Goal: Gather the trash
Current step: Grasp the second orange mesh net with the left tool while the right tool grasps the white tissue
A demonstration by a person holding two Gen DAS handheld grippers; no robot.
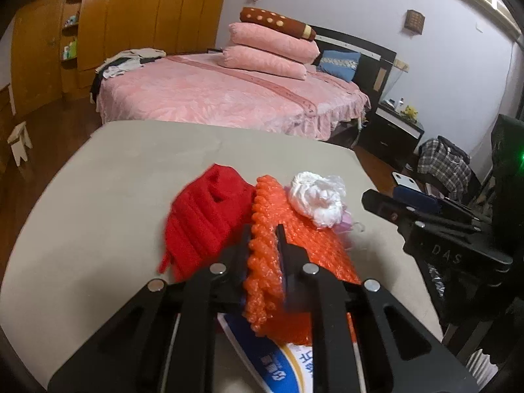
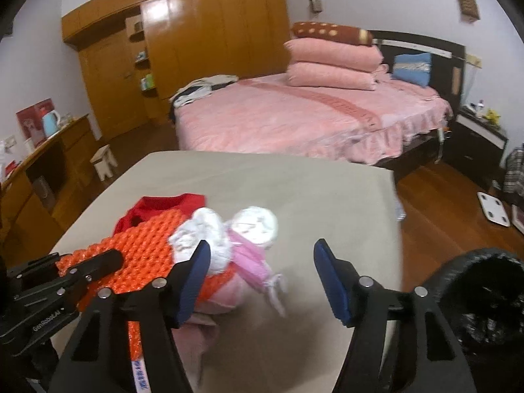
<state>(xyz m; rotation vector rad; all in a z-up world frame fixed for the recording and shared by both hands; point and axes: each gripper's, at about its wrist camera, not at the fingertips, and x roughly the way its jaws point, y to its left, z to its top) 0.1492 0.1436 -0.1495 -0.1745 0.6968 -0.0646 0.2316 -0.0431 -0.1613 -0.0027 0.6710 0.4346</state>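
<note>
A sheet of orange bubble wrap (image 1: 294, 239) lies on the beige table (image 1: 131, 180), and my left gripper (image 1: 263, 232) is shut on its near left edge. Beside it sits a red knit cloth (image 1: 203, 216). A crumpled white plastic wad (image 1: 317, 196) rests on the wrap's far right corner. A blue-and-white packet (image 1: 271, 360) peeks out under the wrap. In the right wrist view my right gripper (image 2: 262, 252) stands open, low over the table, with a pink bag (image 2: 249, 258) and the white wad (image 2: 209, 229) near its left finger (image 2: 199, 262); its pads touch nothing.
A black-lined trash bin (image 2: 484, 301) stands off the table's right edge. Beyond the table is a pink bed (image 2: 294, 118) with stacked pillows. A small stool (image 2: 103, 160), a wooden sideboard (image 2: 49, 150) and a white scale (image 2: 494, 208) sit around the wooden floor.
</note>
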